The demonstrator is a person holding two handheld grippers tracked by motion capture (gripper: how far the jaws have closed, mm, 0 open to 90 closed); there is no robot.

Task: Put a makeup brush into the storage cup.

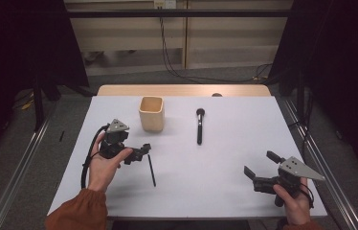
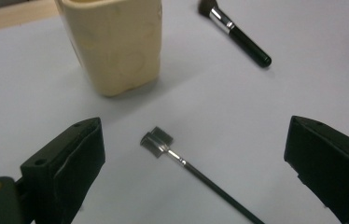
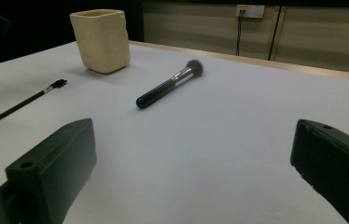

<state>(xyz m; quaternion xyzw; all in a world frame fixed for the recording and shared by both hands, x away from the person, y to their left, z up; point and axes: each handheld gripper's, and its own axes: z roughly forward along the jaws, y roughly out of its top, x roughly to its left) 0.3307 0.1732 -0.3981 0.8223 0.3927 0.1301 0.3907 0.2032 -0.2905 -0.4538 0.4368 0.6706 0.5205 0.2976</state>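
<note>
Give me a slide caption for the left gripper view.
Open left gripper poised over a thin flat-headed brush, beside a cream cup and a thick makeup brush.

Right gripper [image 3: 193, 172] sits low over the white table [image 3: 238, 140], its two black jaws spread wide at seven and five o'clock with bare tabletop between them. Up at eleven o'clock stands the cream cup [image 3: 101, 41], upright. Around twelve lies the powder brush [image 3: 170, 85], flat, bristles pointing away, handle end nearer. Over at nine o'clock, the thin brush [image 3: 21, 104] lies flat, well apart from both jaws.
</note>
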